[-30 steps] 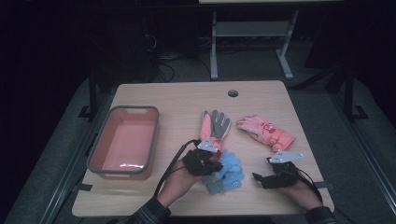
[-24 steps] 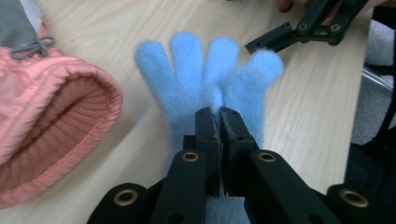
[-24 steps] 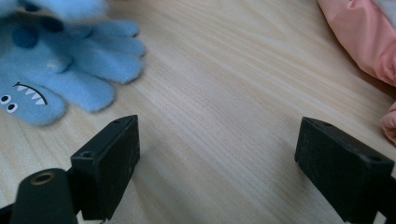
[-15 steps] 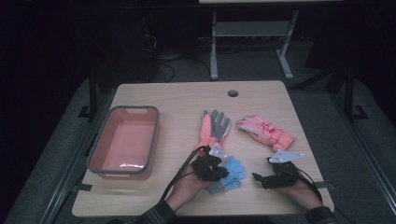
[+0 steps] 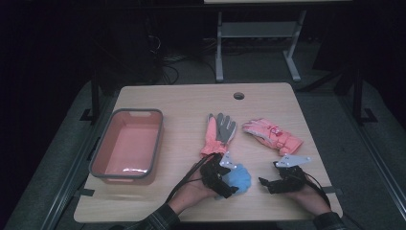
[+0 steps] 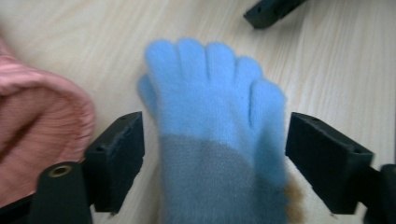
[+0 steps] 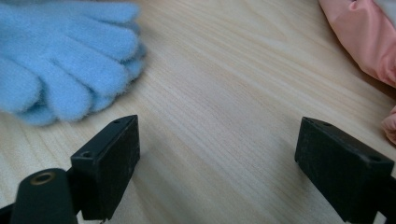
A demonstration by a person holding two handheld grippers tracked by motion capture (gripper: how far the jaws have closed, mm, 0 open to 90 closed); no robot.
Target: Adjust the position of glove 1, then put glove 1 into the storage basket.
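I see my left gripper low over the blue glove near the front edge of the table. In the left gripper view the blue glove lies flat on the wood with its fluffy fingers pointing away from me. It has a grey band nearer the cuff. My two black jaws are spread wide, one on each side of the glove. They sit just beside it, and I cannot tell if they touch it. They are not squeezing it.

A pink cuff shows at the left of that view. It belongs to the pink and grey glove, which lies just behind the blue one.

My right gripper sits low on the table to the right of the blue glove. In the right gripper view its jaws are wide apart too, with only bare wood between them. The tips of the blue glove show at the top left there. The puffy pink glove lies farther back on the right.

The pink bin sits on the left side of the table, well apart from the gloves.
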